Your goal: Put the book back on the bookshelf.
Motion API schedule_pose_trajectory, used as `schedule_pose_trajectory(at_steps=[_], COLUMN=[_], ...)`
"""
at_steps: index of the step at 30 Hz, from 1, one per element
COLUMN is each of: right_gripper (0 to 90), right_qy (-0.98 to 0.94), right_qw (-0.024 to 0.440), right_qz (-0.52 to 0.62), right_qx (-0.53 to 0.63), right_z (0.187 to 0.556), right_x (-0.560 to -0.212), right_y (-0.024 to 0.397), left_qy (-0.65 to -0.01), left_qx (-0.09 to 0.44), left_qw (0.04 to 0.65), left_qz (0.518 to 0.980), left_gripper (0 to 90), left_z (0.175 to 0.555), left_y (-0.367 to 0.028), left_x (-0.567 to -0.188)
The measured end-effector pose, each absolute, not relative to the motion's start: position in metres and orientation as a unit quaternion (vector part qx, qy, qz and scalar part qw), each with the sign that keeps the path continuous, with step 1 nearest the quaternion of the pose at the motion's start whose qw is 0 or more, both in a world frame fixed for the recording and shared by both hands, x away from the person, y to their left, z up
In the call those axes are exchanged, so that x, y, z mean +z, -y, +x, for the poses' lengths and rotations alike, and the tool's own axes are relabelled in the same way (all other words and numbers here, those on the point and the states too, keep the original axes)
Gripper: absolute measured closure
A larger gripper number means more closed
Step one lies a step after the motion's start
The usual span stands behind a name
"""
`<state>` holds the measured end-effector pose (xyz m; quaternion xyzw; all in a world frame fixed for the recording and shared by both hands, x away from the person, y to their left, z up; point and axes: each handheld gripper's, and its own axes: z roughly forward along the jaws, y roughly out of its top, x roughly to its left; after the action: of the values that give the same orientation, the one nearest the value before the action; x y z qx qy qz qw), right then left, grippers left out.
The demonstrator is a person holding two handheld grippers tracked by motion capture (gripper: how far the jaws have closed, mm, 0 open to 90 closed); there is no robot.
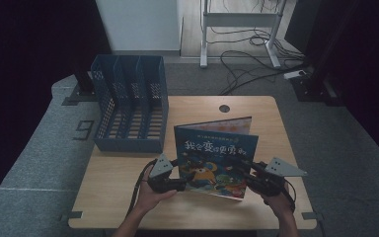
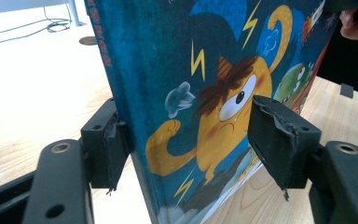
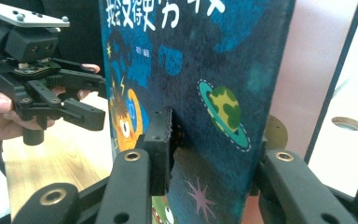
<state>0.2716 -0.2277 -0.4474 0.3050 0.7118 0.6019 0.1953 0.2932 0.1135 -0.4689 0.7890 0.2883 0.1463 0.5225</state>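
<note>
A: The wooden table [image 1: 128,197] carries a blue three-slot file holder [image 1: 131,106] at its far left corner. Everything else can be placed from that holder.

B: Then the picture book [image 1: 217,155] stands just to the right of the holder and nearer the person, upright on its lower edge, slightly fanned, with the monster cover facing the person.

A: The left gripper [image 1: 177,183] is at the book's spine corner, on the side nearer the holder. In the left gripper view its jaws straddle the spine; one pad [image 2: 109,149] touches the spine side, while the other pad [image 2: 272,140] stands off the cover [image 2: 205,93]. That reads as spread, not pinching.

B: The right gripper [image 1: 253,174] is at the book's far edge, away from the holder. In the right gripper view one pad [image 3: 161,140] lies against the cover [image 3: 205,70], and the opposite jaw sits behind the pages, so whether it presses cannot be told.

A: The work looks like lifting the book into a slot of the holder. Before any lift, one gripper should probably clamp firmly low on the spine, since a loose hold lets the covers splay.

B: And the book likely needs to stay vertical and parallel to the dividers, entering spine first, or a corner may catch on the perforated wall.
</note>
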Motion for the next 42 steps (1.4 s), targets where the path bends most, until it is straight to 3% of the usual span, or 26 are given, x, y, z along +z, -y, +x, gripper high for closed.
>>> schedule_pose_trajectory(at_steps=[17, 42], right_gripper=[51.5, 50.5], right_qy=[-0.707, -0.691], right_qw=[0.214, 0.232], right_qz=[0.33, 0.371], right_qx=[0.587, 0.576], right_z=[0.28, 0.29], right_x=[-0.457, -0.467], right_y=[0.228, 0.231], left_qy=[-0.281, -0.269], left_qx=[0.157, 0.146], left_qw=[0.526, 0.537], left_qz=[0.787, 0.786], left_gripper=[33.4, 34.0], left_z=[0.287, 0.283], left_y=[-0.113, -0.114], left_x=[-0.471, -0.472])
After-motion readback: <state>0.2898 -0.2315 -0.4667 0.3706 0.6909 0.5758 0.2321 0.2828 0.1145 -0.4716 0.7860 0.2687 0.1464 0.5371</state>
